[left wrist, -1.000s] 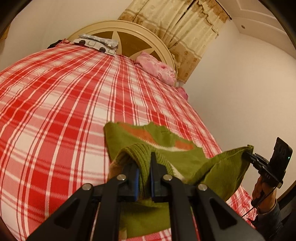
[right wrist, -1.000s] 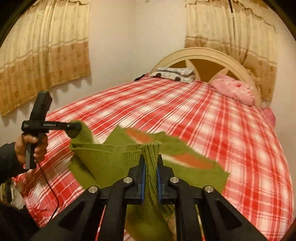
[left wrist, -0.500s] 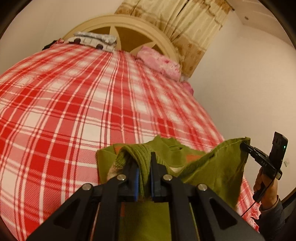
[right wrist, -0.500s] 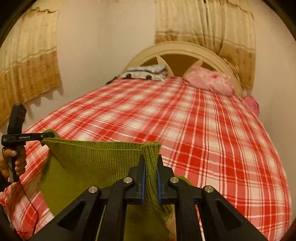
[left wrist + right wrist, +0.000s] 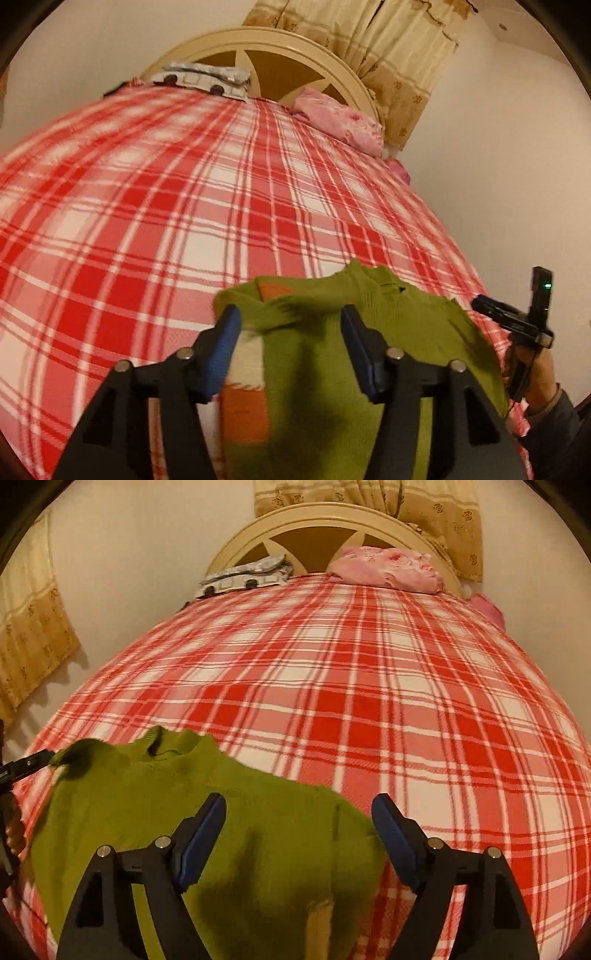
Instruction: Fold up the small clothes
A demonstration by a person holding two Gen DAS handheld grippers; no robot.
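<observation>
A small green knit sweater point(image 5: 388, 350) with orange and white patches lies folded over on the red plaid bed point(image 5: 184, 221), near its front edge. My left gripper point(image 5: 291, 319) is open and empty just above the sweater's left part. The sweater also shows in the right wrist view point(image 5: 166, 805). My right gripper point(image 5: 299, 808) is open and empty above the sweater's right edge. In the left wrist view the right gripper point(image 5: 517, 321) shows at the sweater's right side; in the right wrist view the left gripper point(image 5: 26, 766) shows at its left corner.
A pink pillow point(image 5: 340, 118) and a folded grey-white cloth point(image 5: 207, 79) lie at the cream headboard point(image 5: 332, 520). Beige curtains point(image 5: 33, 627) hang on the walls. Walls close in on both sides of the bed point(image 5: 369, 701).
Both grippers carried the sweater's held edge forward over the garment, lowered it and opened, letting the sweater go. It now lies folded on the bed.
</observation>
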